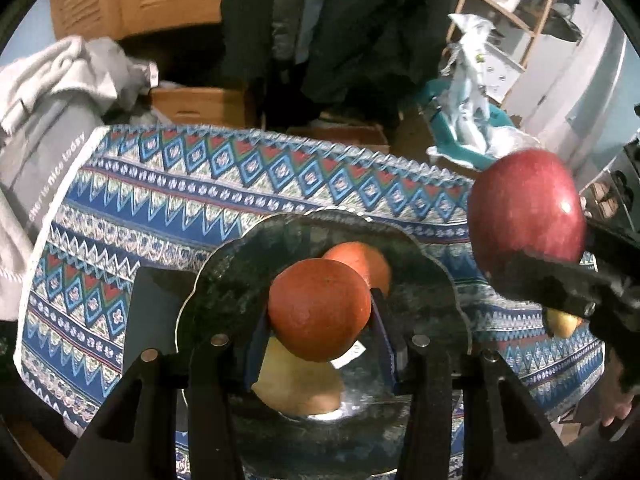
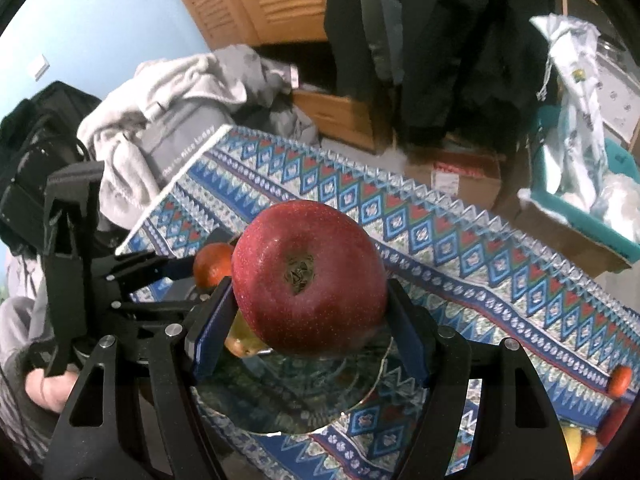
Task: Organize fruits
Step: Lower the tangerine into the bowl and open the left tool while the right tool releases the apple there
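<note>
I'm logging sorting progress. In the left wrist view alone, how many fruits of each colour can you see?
Round orange fruits: 2
Glossy red apple: 1
Pale yellow fruits: 2
Total: 5

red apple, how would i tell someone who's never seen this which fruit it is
Start at the patterned tablecloth and its dark glass plate. Above that plate, the right gripper clamps the red apple: big, deep red and speckled, unlike the smaller orange beside it.
</note>
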`<state>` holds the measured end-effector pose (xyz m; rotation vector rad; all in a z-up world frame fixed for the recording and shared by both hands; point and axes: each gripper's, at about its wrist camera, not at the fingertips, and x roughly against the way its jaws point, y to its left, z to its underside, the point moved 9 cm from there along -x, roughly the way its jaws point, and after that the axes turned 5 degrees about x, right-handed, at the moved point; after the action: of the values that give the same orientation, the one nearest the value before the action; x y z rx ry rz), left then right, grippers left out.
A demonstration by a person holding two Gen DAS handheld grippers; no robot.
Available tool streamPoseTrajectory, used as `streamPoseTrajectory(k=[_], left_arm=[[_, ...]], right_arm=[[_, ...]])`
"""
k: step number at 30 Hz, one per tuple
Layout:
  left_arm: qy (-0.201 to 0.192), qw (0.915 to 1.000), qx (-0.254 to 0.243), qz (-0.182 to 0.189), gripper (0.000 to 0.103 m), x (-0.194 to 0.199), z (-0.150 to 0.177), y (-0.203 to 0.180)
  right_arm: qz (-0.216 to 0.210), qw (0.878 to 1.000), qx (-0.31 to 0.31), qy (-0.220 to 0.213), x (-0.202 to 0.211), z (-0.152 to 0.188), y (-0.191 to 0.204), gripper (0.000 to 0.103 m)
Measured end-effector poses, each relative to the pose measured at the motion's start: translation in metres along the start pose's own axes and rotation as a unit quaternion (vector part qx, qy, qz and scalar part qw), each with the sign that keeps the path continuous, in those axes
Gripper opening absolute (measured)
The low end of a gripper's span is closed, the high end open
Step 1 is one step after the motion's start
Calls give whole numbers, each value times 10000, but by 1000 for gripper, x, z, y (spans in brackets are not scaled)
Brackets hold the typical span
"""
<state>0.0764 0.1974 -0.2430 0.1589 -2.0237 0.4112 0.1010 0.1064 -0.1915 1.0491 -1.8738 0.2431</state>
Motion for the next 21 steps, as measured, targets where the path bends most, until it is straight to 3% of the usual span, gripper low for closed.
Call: streamPoseTrajectory(k=[9, 21], left_arm=[[359, 9989, 291, -103, 47, -27, 10, 22], [553, 9972, 485, -97, 48, -34, 18, 32]], right_arm=[[69, 9988, -33, 492, -47, 26, -5, 73], [55, 9975, 67, 703, -60, 36, 1, 73]])
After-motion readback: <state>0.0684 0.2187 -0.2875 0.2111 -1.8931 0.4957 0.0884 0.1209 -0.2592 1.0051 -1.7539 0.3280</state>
